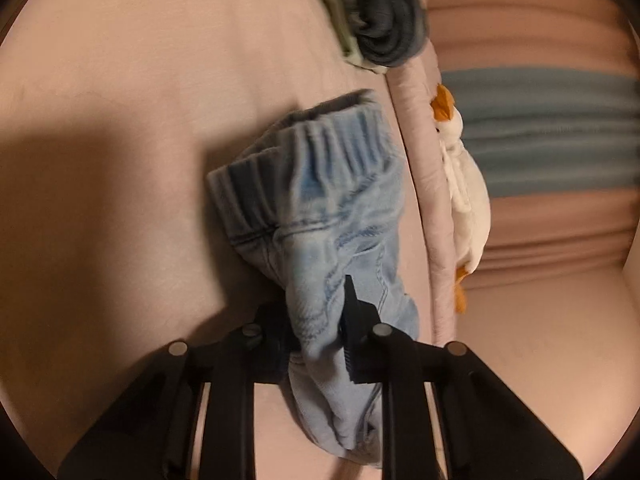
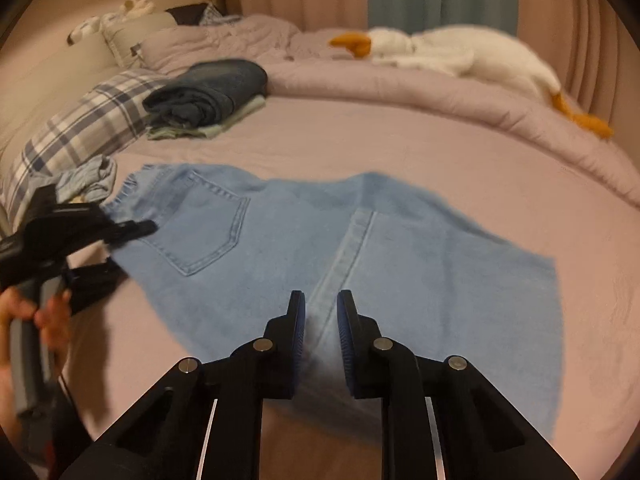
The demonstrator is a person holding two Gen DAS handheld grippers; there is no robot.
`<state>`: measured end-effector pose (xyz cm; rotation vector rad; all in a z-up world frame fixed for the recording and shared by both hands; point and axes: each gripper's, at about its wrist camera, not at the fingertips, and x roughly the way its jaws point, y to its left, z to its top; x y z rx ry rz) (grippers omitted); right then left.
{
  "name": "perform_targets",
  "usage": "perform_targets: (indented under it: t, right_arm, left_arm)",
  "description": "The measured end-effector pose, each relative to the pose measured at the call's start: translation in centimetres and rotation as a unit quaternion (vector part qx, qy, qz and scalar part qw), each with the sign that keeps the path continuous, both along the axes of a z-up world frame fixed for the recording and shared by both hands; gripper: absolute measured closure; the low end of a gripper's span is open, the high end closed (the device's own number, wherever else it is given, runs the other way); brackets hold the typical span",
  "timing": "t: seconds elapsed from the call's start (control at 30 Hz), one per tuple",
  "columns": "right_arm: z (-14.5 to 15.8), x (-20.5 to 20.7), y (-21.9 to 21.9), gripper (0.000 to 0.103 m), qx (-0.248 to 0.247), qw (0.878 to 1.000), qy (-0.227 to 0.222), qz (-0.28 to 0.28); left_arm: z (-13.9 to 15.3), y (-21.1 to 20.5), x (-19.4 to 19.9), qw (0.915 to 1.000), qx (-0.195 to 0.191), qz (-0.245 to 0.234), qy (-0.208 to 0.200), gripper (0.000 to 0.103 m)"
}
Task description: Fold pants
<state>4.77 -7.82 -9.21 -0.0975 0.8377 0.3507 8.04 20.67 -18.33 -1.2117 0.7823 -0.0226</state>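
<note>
Pale blue denim bunched at centre of the left wrist view: pants (image 1: 320,216) pinched in the left gripper (image 1: 316,332), waistband toward the upper middle, a goose toy (image 1: 464,184) at right.

Right wrist view: same pants (image 2: 280,248) spread flat on the bed (image 2: 400,136), long axis left to right; right gripper (image 2: 321,316) slightly parted, empty, just above the seam, left gripper (image 2: 120,248) at the waistband, left edge.

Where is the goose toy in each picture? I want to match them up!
Left wrist view: the goose toy hangs along the right of middle, just past the quilt edge, orange beak at the top.
Right wrist view: the goose toy lies across the upper right, on the quilt at the far edge of the bed.
Shared landmark: the folded dark jeans stacked on the bed.
</note>
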Motion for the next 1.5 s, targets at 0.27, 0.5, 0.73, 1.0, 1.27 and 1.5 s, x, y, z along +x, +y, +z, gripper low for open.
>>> perform_targets:
  t: [0.27, 0.5, 0.73, 1.0, 1.27, 1.5]
  right_arm:
    - [-2.8, 1.7, -0.5, 0.085, 0.033, 0.998, 0.059, -0.006]
    - [-1.9, 0.1, -10.5, 0.04, 0.345, 0.927, 0.1, -0.105]
    - [-6.8, -2.0, -19.2, 0.031, 0.613, 0.756, 0.15, -0.174]
    - [-6.5, -2.1, -20.2, 0.037, 0.572, 0.76, 0.208, -0.227]
    - [-5.2, -3.2, -21.9, 0.032, 0.537, 0.786, 0.176, -0.251]
    - [-6.5, -2.9, -22.3, 0.021, 0.59, 0.745, 0.191, -0.247]
  left_arm:
    - [10.1, -6.2, 0.7, 0.9655, 0.187, -0.111, -0.144, 0.086]
    - [13.6, -16.8, 1.2, 0.898, 0.291, -0.244, -0.223, 0.086]
    - [8.1, -27.6, 1.8, 0.8154, 0.361, -0.419, -0.172, 0.041]
    - [7.5, -24.7, -0.9, 0.8313, 0.33, -0.412, -0.173, 0.02]
    - [5.9, -17.2, -1.7, 0.8908, 0.278, -0.337, -0.126, 0.02]
    - [6.3, -15.6, -1.7, 0.9047, 0.259, -0.314, -0.126, 0.02]
